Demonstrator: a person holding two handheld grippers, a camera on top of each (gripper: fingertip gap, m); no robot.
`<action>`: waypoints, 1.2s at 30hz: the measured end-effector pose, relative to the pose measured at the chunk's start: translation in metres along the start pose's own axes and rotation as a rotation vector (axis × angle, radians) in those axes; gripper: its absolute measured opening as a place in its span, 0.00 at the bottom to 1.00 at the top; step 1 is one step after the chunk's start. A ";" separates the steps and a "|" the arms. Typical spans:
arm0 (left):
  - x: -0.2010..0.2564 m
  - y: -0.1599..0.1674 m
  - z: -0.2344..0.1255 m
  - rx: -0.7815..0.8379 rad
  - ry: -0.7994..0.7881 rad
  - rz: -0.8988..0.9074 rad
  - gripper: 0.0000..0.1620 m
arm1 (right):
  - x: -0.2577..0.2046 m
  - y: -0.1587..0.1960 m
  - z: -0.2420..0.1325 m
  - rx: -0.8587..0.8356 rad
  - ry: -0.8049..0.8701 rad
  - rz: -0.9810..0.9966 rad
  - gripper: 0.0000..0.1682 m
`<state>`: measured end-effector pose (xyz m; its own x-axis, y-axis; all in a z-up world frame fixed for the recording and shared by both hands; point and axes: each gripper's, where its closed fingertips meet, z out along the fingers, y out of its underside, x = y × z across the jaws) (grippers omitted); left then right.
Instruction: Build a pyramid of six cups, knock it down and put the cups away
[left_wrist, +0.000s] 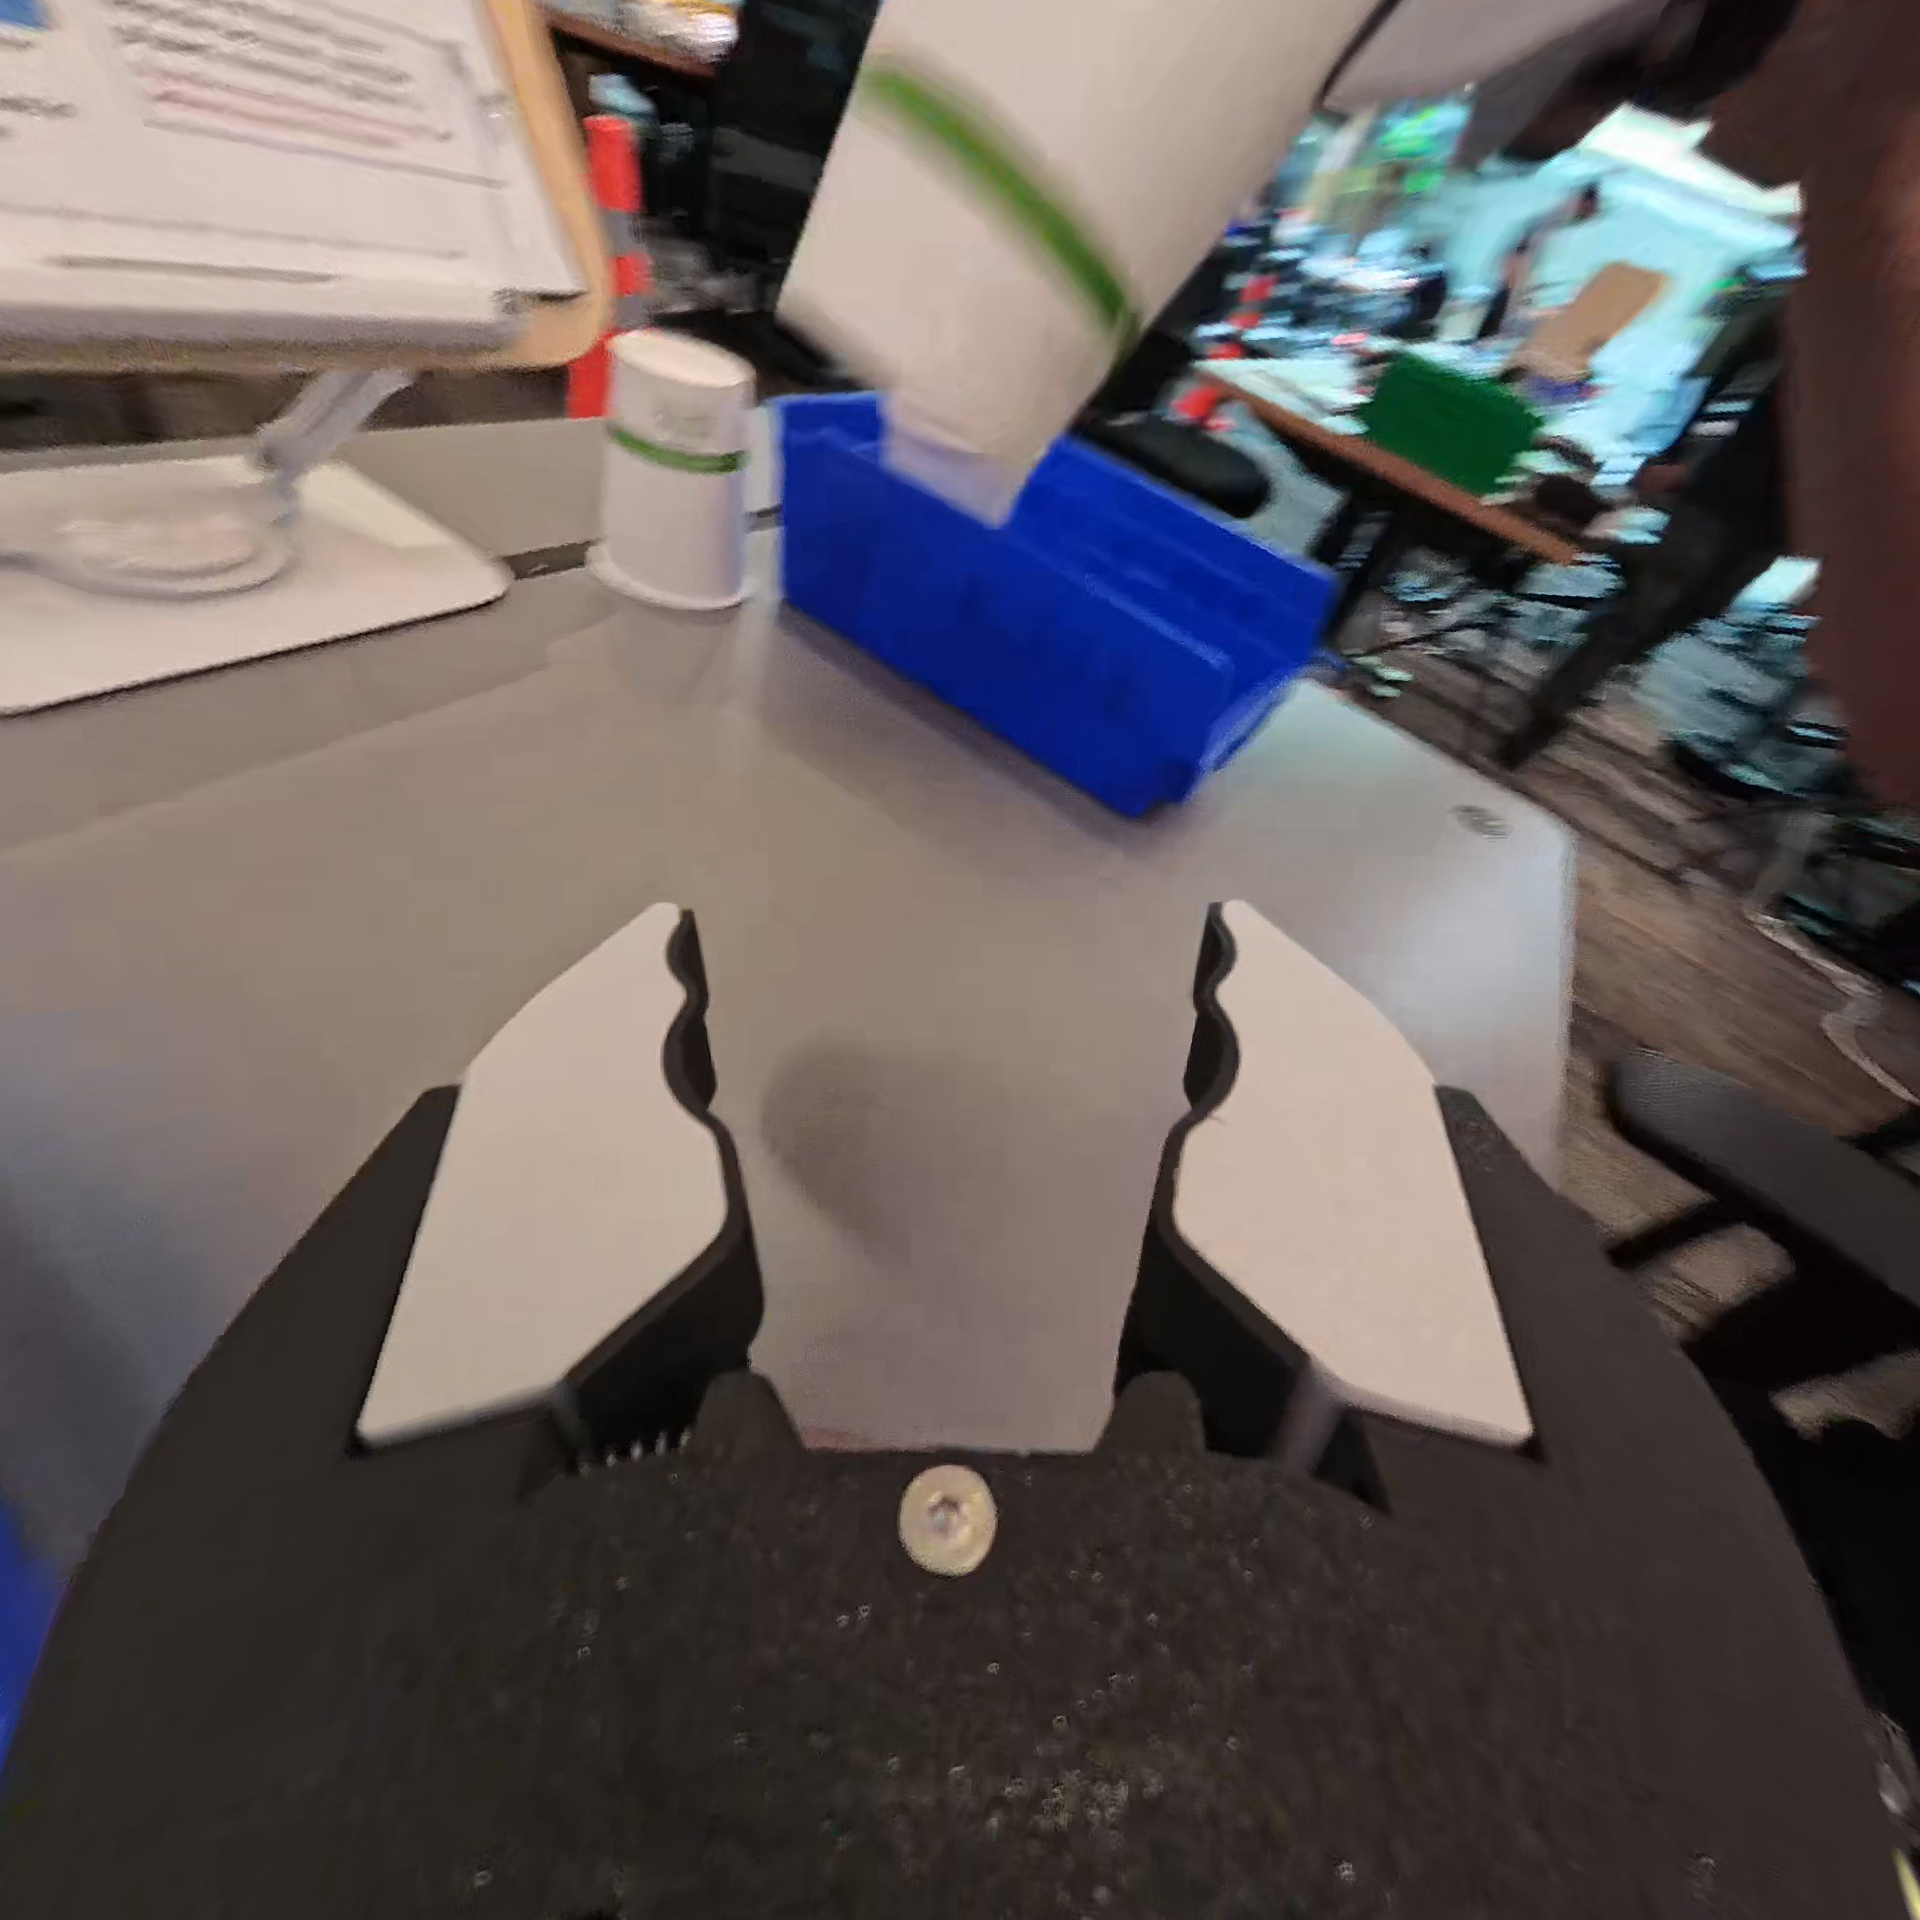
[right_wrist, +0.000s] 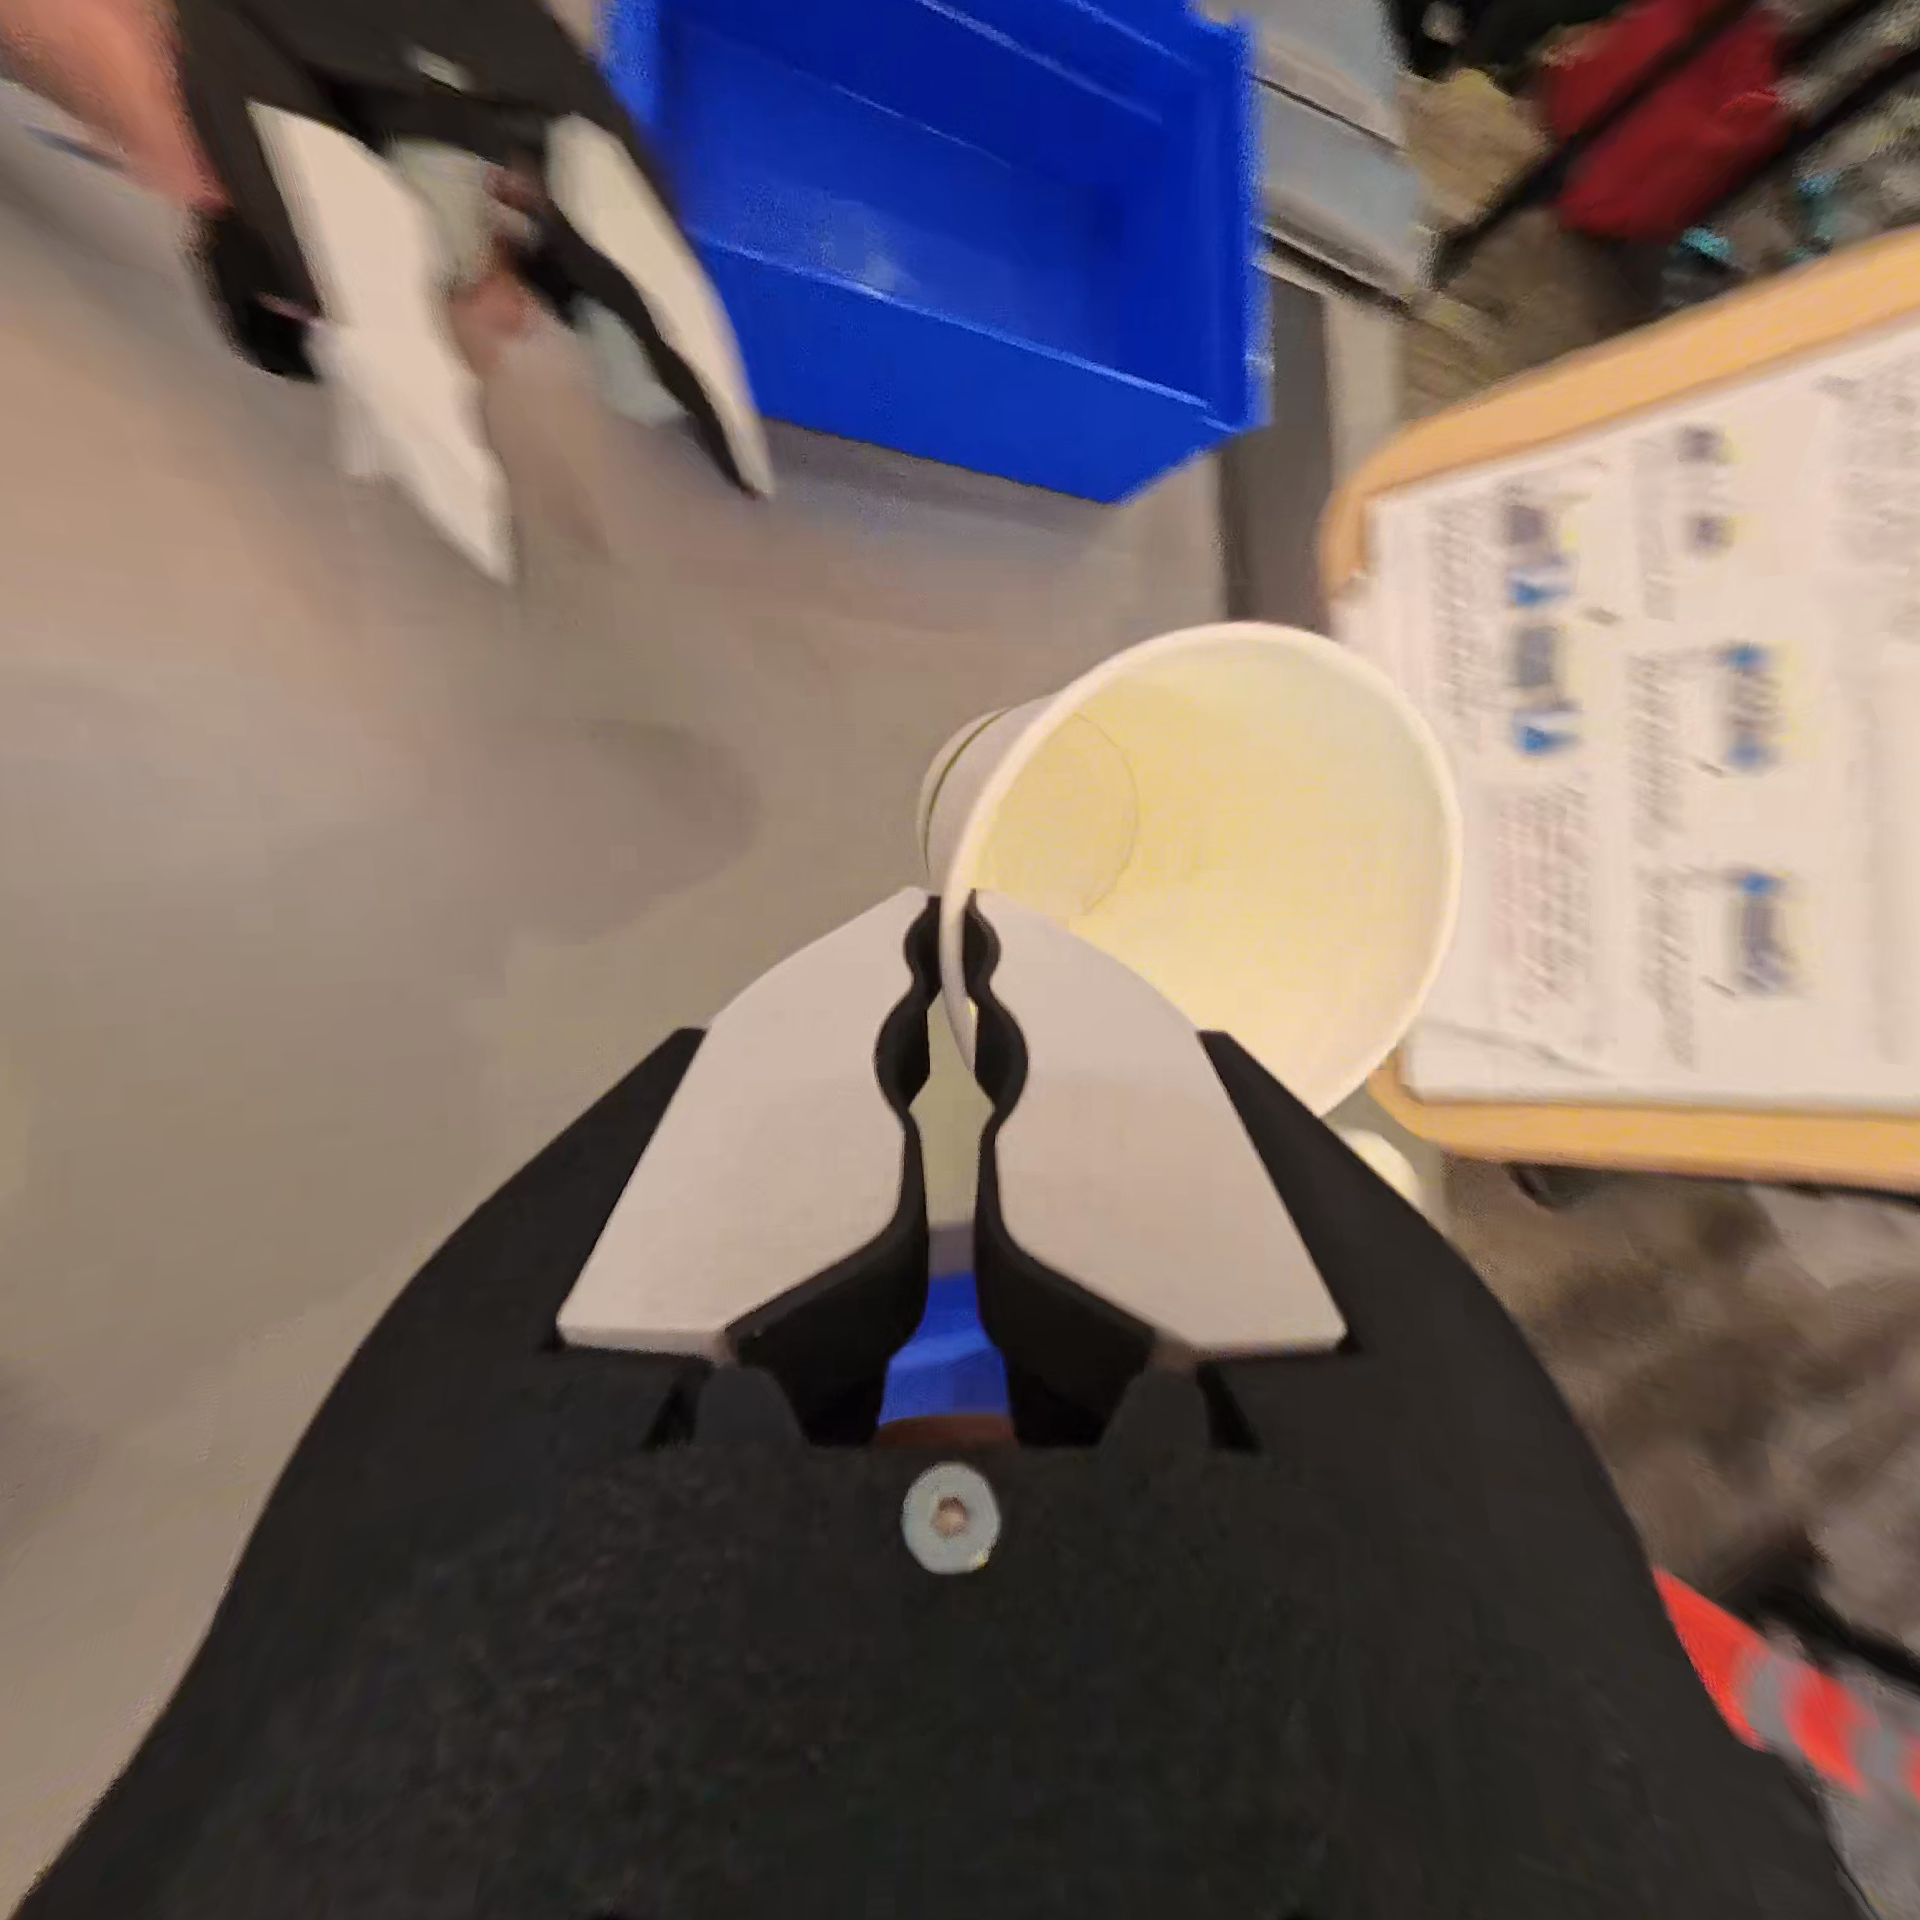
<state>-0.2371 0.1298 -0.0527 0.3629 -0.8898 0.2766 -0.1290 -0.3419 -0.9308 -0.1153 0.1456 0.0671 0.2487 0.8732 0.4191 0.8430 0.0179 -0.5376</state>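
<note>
Fingers (right_wrist: 1049, 997) of your right gripper (right_wrist: 956, 920) pinch the rim of a white paper cup (right_wrist: 1226, 842), its cream interior turned toward the camera and its base tilted away, held in the air above the grey table (right_wrist: 312, 831). Your left gripper (left_wrist: 951, 914) is spread wide with nothing between its jaws, low over the same table. Beyond it, a second cup (left_wrist: 681, 468) with a green band stands upside down on the table, just beside the blue bin (left_wrist: 1049, 613). The held cup (left_wrist: 997, 229) hangs blurred above that bin in the left wrist view. A clipboard (right_wrist: 1662, 727) of printed sheets stands near the cups.
</note>
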 end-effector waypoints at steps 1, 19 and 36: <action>-0.006 0.008 -0.006 -0.008 -0.083 -0.005 0.54 | 0.020 0.012 -0.010 -0.047 0.087 0.002 0.01; -0.004 0.064 -0.028 -0.178 -0.327 0.071 0.49 | 0.109 0.267 -0.002 -0.521 0.050 0.534 0.01; -0.007 0.087 -0.021 -0.248 -0.271 0.031 0.49 | 0.110 0.247 0.010 -0.419 -0.009 0.581 0.33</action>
<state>-0.2701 0.0998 -0.1303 0.5825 -0.7999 0.1444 -0.3514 -0.4081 -0.8426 0.1161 0.2510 -0.0268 0.7109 0.6885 0.1434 0.6880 -0.6385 -0.3450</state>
